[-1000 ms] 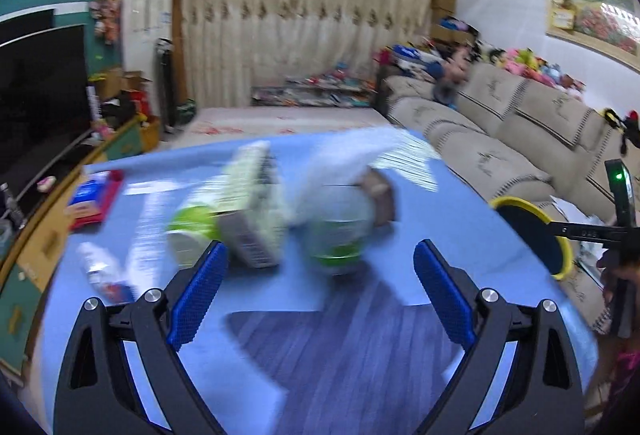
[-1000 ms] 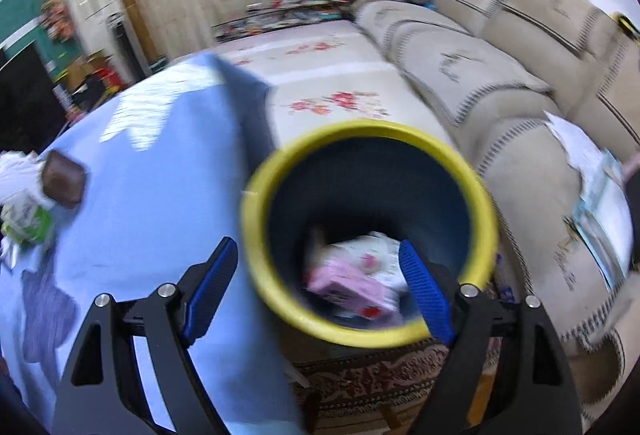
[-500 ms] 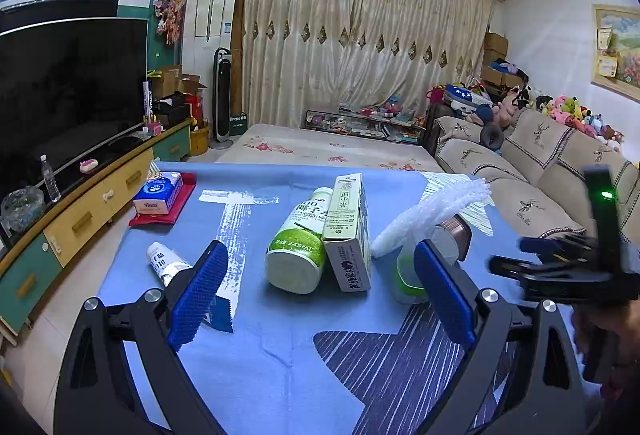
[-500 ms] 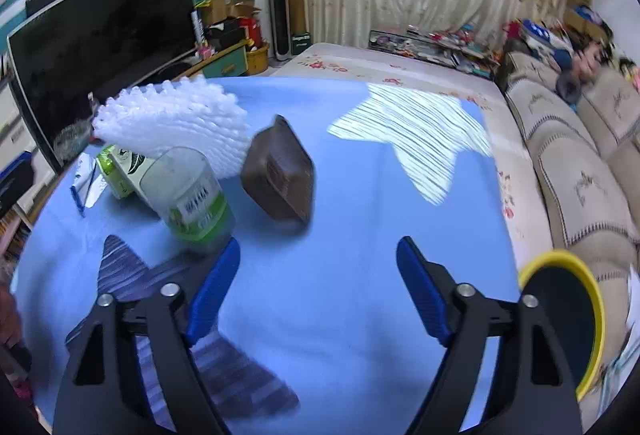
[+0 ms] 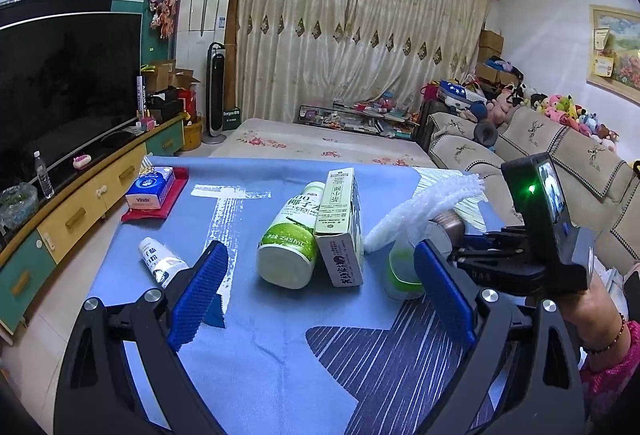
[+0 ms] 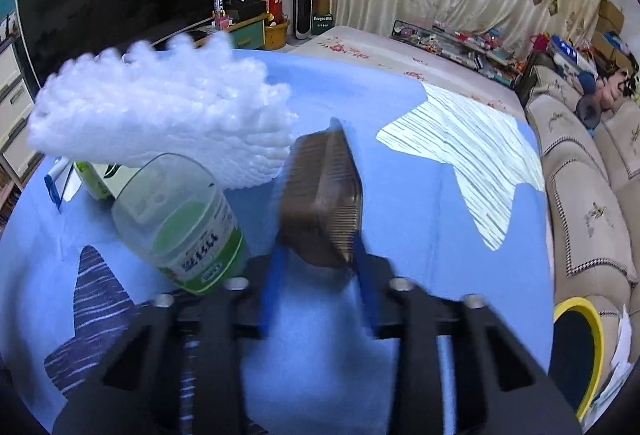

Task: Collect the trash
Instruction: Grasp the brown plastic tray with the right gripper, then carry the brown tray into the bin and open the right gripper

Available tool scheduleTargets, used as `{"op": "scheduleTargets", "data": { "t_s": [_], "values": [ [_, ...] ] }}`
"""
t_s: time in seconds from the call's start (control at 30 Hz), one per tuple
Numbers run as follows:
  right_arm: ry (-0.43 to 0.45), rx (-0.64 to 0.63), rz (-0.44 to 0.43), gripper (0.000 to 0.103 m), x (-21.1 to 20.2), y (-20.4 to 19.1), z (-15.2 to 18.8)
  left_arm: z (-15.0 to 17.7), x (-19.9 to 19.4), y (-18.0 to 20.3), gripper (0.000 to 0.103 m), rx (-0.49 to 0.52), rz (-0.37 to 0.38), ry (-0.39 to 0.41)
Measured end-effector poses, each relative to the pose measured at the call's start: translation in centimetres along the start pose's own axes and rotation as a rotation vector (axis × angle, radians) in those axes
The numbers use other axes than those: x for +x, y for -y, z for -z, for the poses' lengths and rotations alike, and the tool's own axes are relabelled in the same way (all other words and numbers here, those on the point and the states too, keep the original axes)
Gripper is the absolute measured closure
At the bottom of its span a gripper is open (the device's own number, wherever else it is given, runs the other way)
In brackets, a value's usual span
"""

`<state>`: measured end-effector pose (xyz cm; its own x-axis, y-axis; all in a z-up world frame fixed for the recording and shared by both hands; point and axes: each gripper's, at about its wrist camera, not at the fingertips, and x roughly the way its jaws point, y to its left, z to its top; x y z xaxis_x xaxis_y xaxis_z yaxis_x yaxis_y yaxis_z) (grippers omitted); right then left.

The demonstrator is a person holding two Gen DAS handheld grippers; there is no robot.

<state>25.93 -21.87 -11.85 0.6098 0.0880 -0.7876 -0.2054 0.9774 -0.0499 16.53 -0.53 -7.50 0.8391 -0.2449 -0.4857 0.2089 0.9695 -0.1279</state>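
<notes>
On the far left of the blue tablecloth point(image 5: 280, 363), a Vinda tissue pack point(image 5: 150, 187) is sitting on a red cloth point(image 5: 176, 191), well apart from the trash. Nearer the camera, a small white tube point(image 5: 158, 261) is lying just beside the left finger of the left gripper point(image 5: 320, 299), whose blue pads are standing wide apart and gripping nothing as it is hovering over the cloth. Between those fingers, farther back, a green-and-white coconut drink bottle point(image 5: 290, 239) is lying on its side, touching a tall green-and-white carton point(image 5: 340, 225) that is lying beside it. Right of the carton, a white foam fruit net point(image 6: 160, 115) is resting over a clear plastic cup with a green label point(image 6: 182, 219), which is tilting on the cloth. Just right of the cup, the right gripper point(image 6: 318, 279) is pressing its blue fingers, drawn narrow, against both sides of a brown ribbed plastic container point(image 6: 320, 195); motion blur is softening the contact, but the container is sitting between the pads at the table's middle. At the far right, off the table edge, a dark bin with a yellow rim point(image 6: 596, 327) is standing beside the beige sofa point(image 6: 592, 195).
</notes>
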Motion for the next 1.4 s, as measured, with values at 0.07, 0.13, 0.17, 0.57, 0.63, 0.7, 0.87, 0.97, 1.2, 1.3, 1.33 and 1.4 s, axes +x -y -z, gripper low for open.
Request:
{"op": "scheduleTargets", "data": {
  "t_s": [0.07, 0.13, 0.17, 0.57, 0.63, 0.7, 0.87, 0.97, 1.2, 1.3, 1.33, 1.4],
  "values": [
    [0.012, 0.026, -0.019, 0.097, -0.5, 0.5, 0.0, 0.0, 0.0, 0.1, 0.010, 0.002, 0.001, 0.000],
    [0.024, 0.047, -0.034, 0.098, -1.3, 1.0, 0.5, 0.0, 0.0, 0.1, 0.010, 0.001, 0.003, -0.003],
    [0.031, 0.055, -0.039, 0.098, -1.9, 1.2, 0.6, 0.1, 0.1, 0.1, 0.010, 0.000, 0.006, -0.005],
    [0.102, 0.179, -0.022, 0.099, -8.1, 5.9, 5.5, 0.4, 0.5, 0.6, 0.010, 0.020, 0.007, -0.017],
    [0.101, 0.214, 0.008, 0.098, -8.5, 7.8, 6.3, 0.4, 0.5, 0.7, 0.010, 0.021, 0.008, -0.017],
    [0.097, 0.255, 0.043, 0.098, -8.9, 10.0, 7.3, 0.4, 0.6, 0.6, 0.010, 0.021, 0.008, -0.019],
    [0.048, 0.374, 0.136, 0.098, -9.1, 15.7, 10.1, 0.5, 0.8, 0.7, 0.010, 0.021, 0.008, -0.027],
    [0.007, 0.444, 0.180, 0.098, -8.5, 18.8, 11.7, 0.6, 1.0, 0.8, 0.010, 0.027, 0.008, -0.031],
    [-0.128, 0.546, 0.242, 0.098, -5.6, 23.8, 14.5, 0.7, 1.3, 1.0, 0.010, 0.037, 0.012, -0.041],
    [-0.156, 0.574, 0.257, 0.089, -4.8, 24.6, 15.3, 0.8, 1.3, 1.2, 0.010, 0.042, 0.014, -0.045],
    [-0.159, 0.584, 0.259, 0.081, -4.7, 24.7, 15.5, 0.9, 1.4, 1.3, 0.010, 0.043, 0.015, -0.047],
    [-0.155, 0.598, 0.268, 0.078, -4.6, 24.9, 15.8, 0.9, 1.4, 1.4, 0.010, 0.046, 0.019, -0.049]
  ]
}}
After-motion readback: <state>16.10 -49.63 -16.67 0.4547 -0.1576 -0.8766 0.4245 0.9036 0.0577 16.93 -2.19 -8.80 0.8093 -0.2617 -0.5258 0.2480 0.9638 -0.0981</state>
